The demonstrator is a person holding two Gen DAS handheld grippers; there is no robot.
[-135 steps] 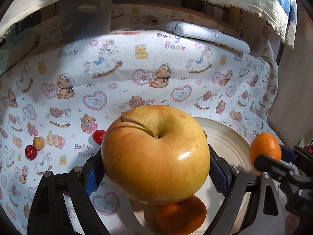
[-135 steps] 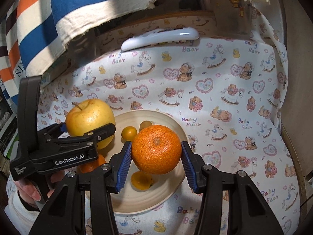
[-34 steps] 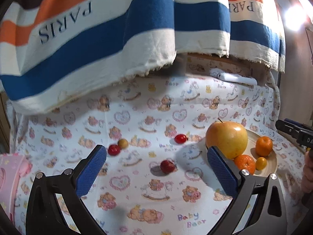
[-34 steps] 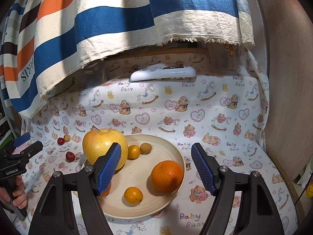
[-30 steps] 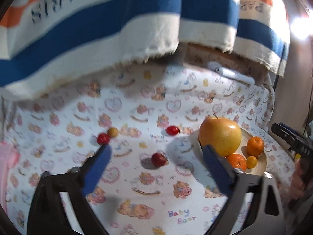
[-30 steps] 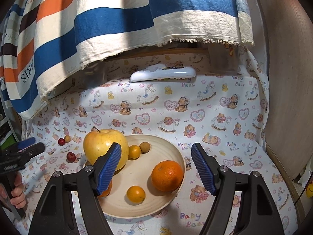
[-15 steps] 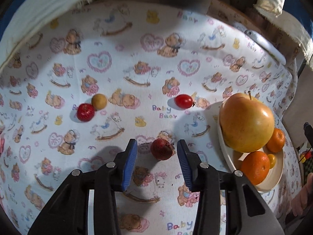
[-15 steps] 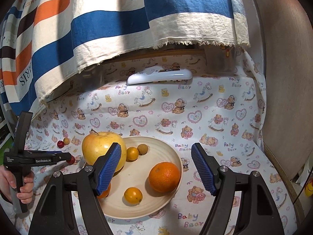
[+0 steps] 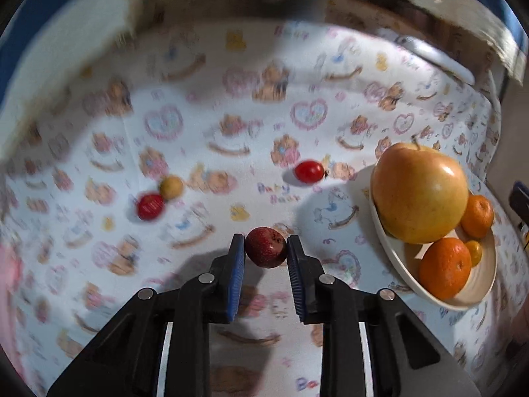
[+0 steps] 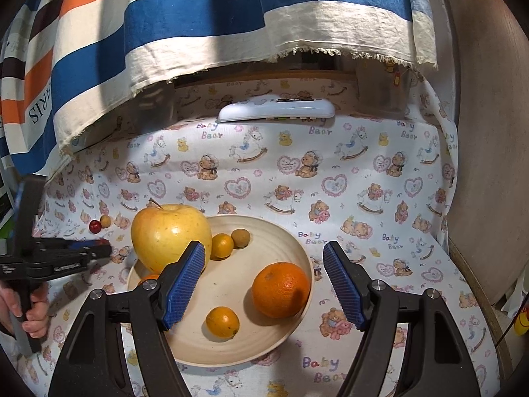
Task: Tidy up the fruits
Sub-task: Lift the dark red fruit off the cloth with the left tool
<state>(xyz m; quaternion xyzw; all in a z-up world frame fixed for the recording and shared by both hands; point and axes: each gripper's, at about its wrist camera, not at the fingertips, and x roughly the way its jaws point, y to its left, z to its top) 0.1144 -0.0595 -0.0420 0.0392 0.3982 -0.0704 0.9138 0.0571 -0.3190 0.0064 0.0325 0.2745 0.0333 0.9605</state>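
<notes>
My left gripper (image 9: 265,248) is shut on a small dark red fruit (image 9: 266,251) low over the bear-print cloth, its blue pads pressed on both sides. Loose on the cloth lie a red cherry tomato (image 9: 308,171), another red fruit (image 9: 150,206) and a small yellow-brown fruit (image 9: 171,187) beside it. The cream plate (image 10: 264,340) holds a big yellow apple (image 10: 170,240), an orange (image 10: 280,289) and several small citrus. My right gripper (image 10: 264,266) hangs open above the plate with nothing between its fingers. The left gripper (image 10: 99,250) shows at the left of the right wrist view, held by a hand.
A white remote control (image 10: 276,110) lies at the back of the cloth. A striped blue, orange and cream towel (image 10: 165,23) hangs over the back. A brown wall (image 10: 489,132) closes the right side. Something pink (image 9: 8,281) sits at the cloth's left edge.
The left gripper came down toward the cloth and its jaws went from wide open to shut on the dark red fruit. The right gripper stayed open over the plate.
</notes>
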